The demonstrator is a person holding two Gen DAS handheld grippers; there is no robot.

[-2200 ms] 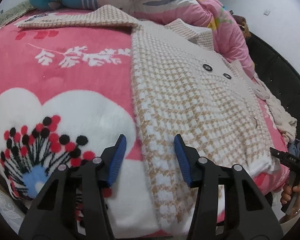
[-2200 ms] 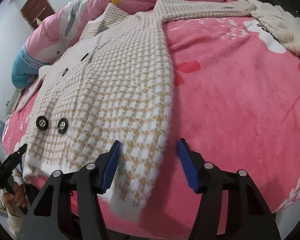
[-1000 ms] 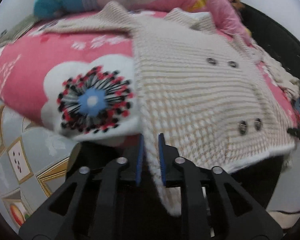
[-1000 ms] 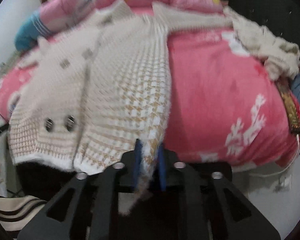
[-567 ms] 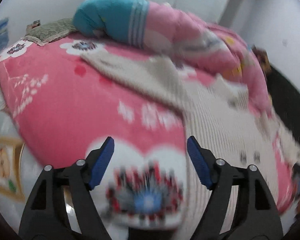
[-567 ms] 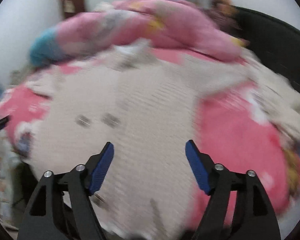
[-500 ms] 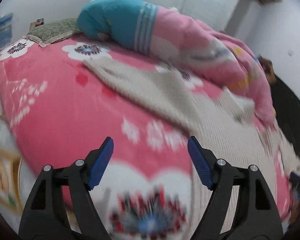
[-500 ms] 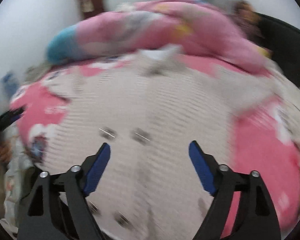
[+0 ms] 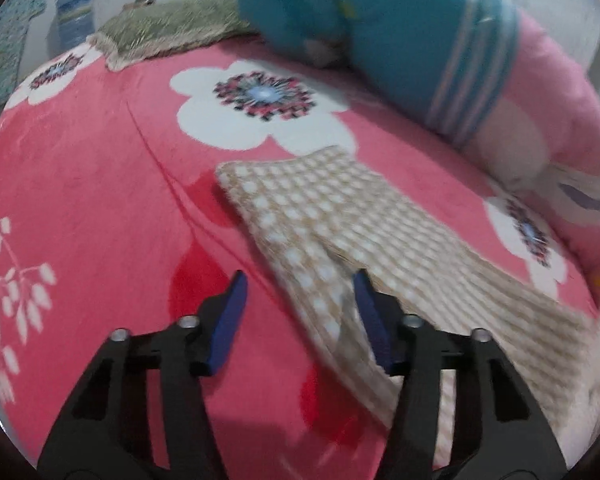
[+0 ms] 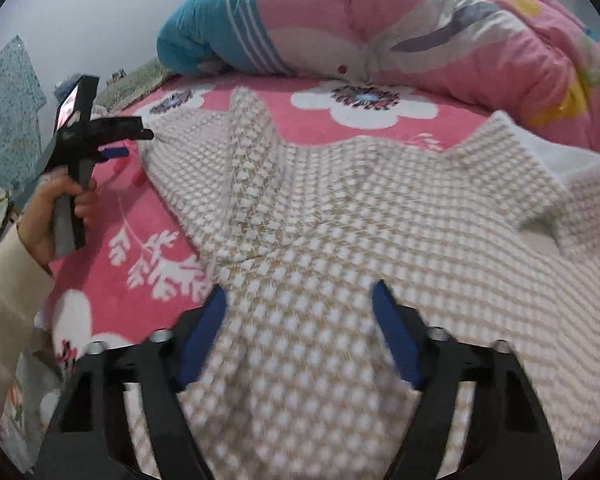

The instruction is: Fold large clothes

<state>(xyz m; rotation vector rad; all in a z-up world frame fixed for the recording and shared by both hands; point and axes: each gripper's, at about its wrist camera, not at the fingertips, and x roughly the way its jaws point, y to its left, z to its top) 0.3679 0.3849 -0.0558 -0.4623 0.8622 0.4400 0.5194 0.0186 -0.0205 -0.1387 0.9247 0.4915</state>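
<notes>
A beige-and-white checked coat (image 10: 340, 208) lies spread, front up, on the pink flowered blanket (image 10: 156, 216). Its collar (image 10: 560, 168) is at the right. In the left wrist view one sleeve (image 9: 320, 232) runs from its cuff at the middle down to the lower right. My left gripper (image 9: 300, 300) hangs over that sleeve with its jaws closing; the cloth lies between the fingers, close to the right one, and the pads do not press on it. My right gripper (image 10: 298, 320) hovers over the coat's upper body, jaws closing, gripping nothing. A hand (image 10: 56, 212) holds the left gripper (image 10: 134, 142) at the left.
A rolled quilt (image 10: 380, 28), teal at one end and pink at the other, lies along the head of the bed behind the coat. A grey-green cushion (image 9: 168, 28) sits at the far left corner. A teal patterned cloth (image 10: 8, 120) hangs by the wall.
Both grippers let go of the coat's hem, opened wide and swung up the bed, the left to the sleeve, the right to the upper body. Their jaws are now narrower than half a second ago.
</notes>
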